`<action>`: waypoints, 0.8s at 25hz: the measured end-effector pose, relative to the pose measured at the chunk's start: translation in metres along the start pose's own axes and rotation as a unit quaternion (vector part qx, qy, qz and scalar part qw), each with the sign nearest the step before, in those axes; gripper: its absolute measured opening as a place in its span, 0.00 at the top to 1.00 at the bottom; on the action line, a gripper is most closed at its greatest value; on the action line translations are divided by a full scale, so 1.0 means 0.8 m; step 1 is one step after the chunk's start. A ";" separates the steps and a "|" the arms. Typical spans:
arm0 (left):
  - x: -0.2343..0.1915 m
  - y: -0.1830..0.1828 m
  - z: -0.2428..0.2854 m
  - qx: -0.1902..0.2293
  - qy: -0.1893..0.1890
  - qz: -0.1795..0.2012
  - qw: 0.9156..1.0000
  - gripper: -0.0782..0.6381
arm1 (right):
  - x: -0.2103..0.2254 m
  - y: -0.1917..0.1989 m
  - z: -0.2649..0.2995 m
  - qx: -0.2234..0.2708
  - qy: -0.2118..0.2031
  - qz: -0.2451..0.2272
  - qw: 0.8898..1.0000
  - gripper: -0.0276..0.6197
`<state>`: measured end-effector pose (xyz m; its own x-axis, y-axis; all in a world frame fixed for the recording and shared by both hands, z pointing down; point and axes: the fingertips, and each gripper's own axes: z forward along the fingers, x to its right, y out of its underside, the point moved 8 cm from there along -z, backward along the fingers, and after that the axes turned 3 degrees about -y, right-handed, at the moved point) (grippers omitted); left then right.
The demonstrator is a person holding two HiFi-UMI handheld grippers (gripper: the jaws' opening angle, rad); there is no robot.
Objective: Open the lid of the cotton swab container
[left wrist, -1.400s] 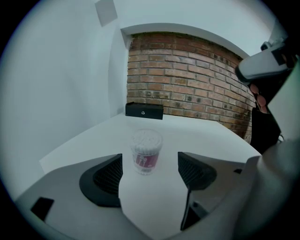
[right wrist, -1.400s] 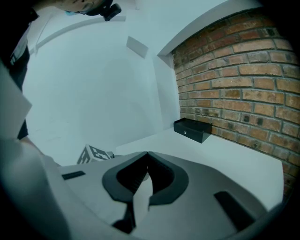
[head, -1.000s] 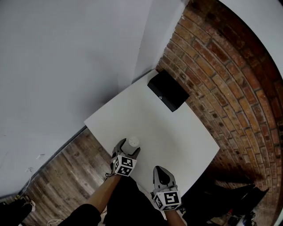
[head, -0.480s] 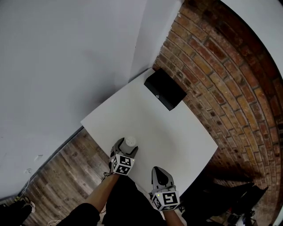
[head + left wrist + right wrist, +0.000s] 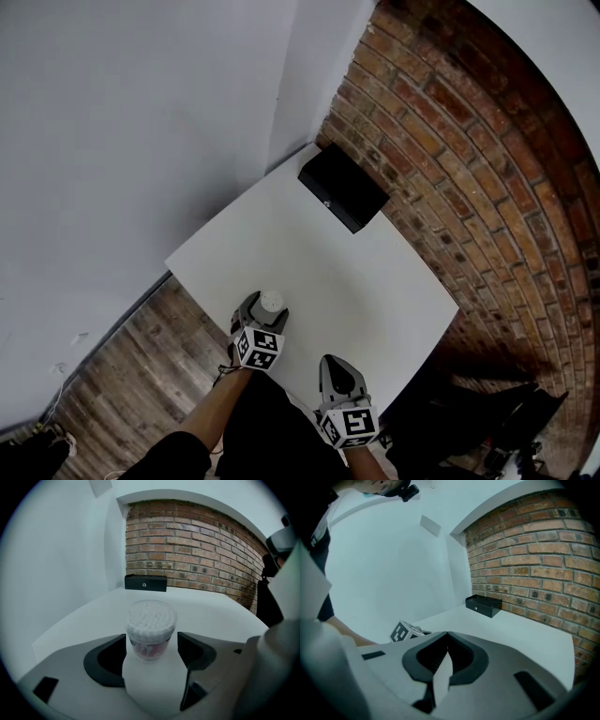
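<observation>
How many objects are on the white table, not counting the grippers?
2. The cotton swab container stands at the near edge, between the jaws of the left gripper; the black box sits at the far corner by the brick wall. Nothing else shows.

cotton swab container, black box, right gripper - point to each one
cotton swab container (image 5: 150, 641): left gripper view, its clear side wall.
black box (image 5: 146, 583): left gripper view, its front face.
right gripper (image 5: 447, 633): right gripper view, where its closed fingers meet.
</observation>
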<state>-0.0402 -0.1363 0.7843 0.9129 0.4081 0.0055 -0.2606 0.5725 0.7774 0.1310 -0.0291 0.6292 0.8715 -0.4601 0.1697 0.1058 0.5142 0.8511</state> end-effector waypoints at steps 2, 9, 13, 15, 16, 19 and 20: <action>0.001 0.001 0.001 0.001 0.001 0.002 1.000 0.40 | 0.001 -0.001 0.000 0.000 0.002 0.001 1.000 0.93; 0.000 0.001 0.004 -0.002 -0.012 0.018 1.000 0.46 | 0.002 0.000 -0.001 0.000 0.007 0.003 1.000 0.93; 0.000 0.003 0.005 -0.002 -0.015 0.024 1.000 0.50 | 0.004 -0.001 -0.003 0.001 0.014 0.006 1.000 0.93; 0.002 0.004 0.005 -0.003 -0.016 0.035 0.999 0.50 | 0.006 -0.002 -0.006 0.002 0.019 0.011 1.000 0.93; 0.003 0.004 0.005 -0.004 -0.017 0.044 0.999 0.50 | 0.007 -0.003 -0.007 0.003 0.021 0.013 1.000 0.93; 0.007 0.006 0.006 -0.004 -0.020 0.063 0.998 0.51 | 0.011 -0.001 -0.012 0.003 0.026 0.012 1.000 0.93; 0.007 0.006 0.006 -0.004 -0.021 0.065 0.998 0.51 | 0.012 0.001 -0.013 0.004 0.028 0.016 0.999 0.93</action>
<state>-0.0349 -0.1343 0.7910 0.8838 0.4488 0.1322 -0.3795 0.5226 0.7634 0.1448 -0.0254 0.6262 0.8996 -0.4029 0.1688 0.0744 0.5220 0.8497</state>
